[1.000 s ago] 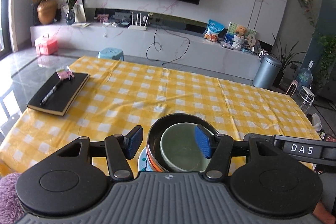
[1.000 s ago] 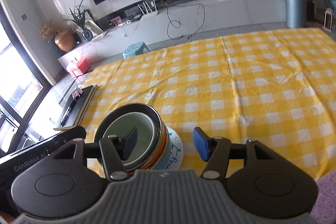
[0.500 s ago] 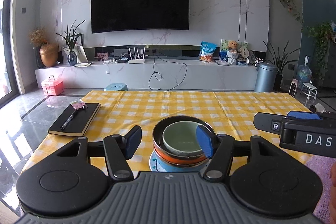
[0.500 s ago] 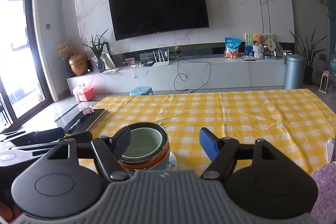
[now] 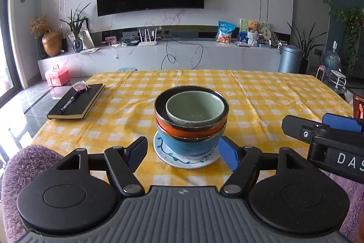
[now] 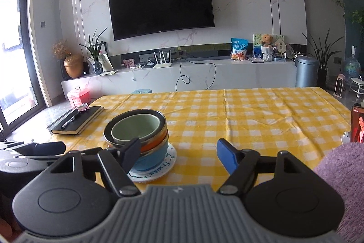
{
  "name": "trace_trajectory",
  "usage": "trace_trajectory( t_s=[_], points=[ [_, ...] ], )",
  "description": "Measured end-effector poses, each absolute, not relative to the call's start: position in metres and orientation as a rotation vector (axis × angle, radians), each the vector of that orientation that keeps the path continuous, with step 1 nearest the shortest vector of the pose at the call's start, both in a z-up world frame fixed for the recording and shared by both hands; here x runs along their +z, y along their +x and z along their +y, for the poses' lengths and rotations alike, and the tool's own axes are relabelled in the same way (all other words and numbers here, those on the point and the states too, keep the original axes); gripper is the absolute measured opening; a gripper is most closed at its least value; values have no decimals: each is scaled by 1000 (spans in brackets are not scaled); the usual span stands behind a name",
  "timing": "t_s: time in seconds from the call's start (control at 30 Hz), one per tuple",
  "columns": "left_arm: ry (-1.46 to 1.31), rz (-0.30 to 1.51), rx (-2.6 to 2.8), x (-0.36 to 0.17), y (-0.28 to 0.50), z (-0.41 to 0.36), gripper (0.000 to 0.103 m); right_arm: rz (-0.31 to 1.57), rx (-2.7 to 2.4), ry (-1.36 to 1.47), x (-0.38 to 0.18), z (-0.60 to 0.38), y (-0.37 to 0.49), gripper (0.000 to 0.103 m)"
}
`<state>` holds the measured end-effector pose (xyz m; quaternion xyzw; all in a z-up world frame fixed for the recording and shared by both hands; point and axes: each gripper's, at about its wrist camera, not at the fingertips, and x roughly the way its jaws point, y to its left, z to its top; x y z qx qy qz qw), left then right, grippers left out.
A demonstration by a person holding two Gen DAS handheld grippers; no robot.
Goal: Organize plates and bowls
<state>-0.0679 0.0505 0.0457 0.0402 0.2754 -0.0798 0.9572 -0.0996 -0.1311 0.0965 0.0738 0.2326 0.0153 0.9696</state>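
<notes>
A stack stands near the front of the yellow checked table: a white plate point(image 5: 182, 157) at the bottom, then a blue bowl point(image 5: 188, 142), an orange bowl point(image 5: 191, 130) and a pale green bowl point(image 5: 194, 109) on top. It also shows in the right wrist view point(image 6: 138, 136). My left gripper point(image 5: 183, 153) is open and empty, just in front of the stack and apart from it. My right gripper point(image 6: 177, 155) is open and empty, to the right of the stack. It shows in the left wrist view point(image 5: 325, 129) too.
A black notebook point(image 5: 76, 101) with a pen on it lies at the table's left edge. A phone point(image 6: 357, 126) stands at the right edge. Beyond the table are a TV wall, a low cabinet, a bin and plants.
Both grippers have pulled back and levelled out, from above the bowls to low in front of them. The stack has not moved. Both stay open.
</notes>
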Motion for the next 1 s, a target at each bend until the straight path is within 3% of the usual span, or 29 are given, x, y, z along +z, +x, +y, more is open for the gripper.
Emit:
trace_trajectory(
  t_s=[0.33,1.0],
  points=[
    [102,628,-136,32,-61,48,84,564,25,166,72,-135,-85,73],
    [111,617,-139,32,-63,45,84,573,27,168,69,-136,-84,73]
  ],
)
